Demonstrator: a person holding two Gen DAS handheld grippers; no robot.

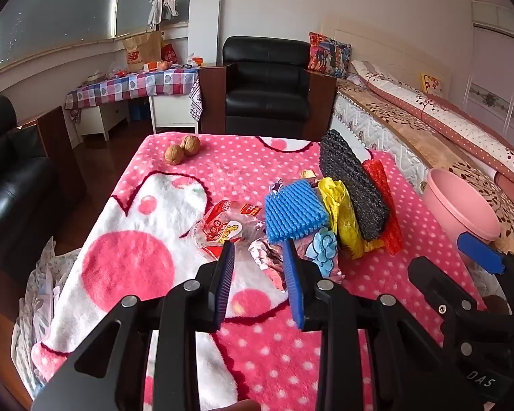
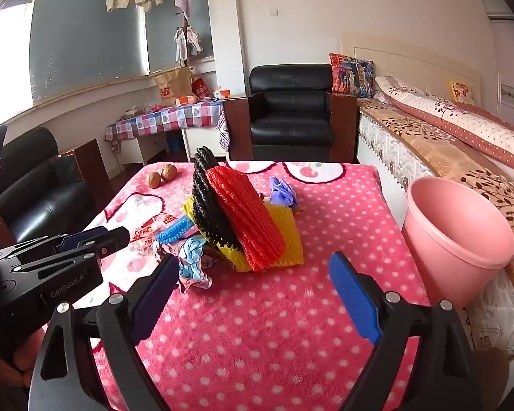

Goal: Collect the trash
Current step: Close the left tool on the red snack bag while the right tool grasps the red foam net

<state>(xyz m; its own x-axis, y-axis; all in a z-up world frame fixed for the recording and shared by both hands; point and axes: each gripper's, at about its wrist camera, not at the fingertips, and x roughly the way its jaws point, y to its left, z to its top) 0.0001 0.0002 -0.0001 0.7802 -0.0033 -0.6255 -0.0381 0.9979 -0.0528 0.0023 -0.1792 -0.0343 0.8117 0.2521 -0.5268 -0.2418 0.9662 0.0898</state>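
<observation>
Step in hand: reach for trash pile on counter, nothing collected yet. Left tool narrow, empty, just before crumpled wrapper. Right tool wide, empty, faces foam nets. Next: close on one piece, carry to pink bin at right.

Soft daylight from the window, blown out; edges bend, perhaps slightly blurred.

Bedroom w/ white walls. Big window at left, daylight coming in. Black armchair centre, bed at right, checked table under window, dark wood floor.
</observation>
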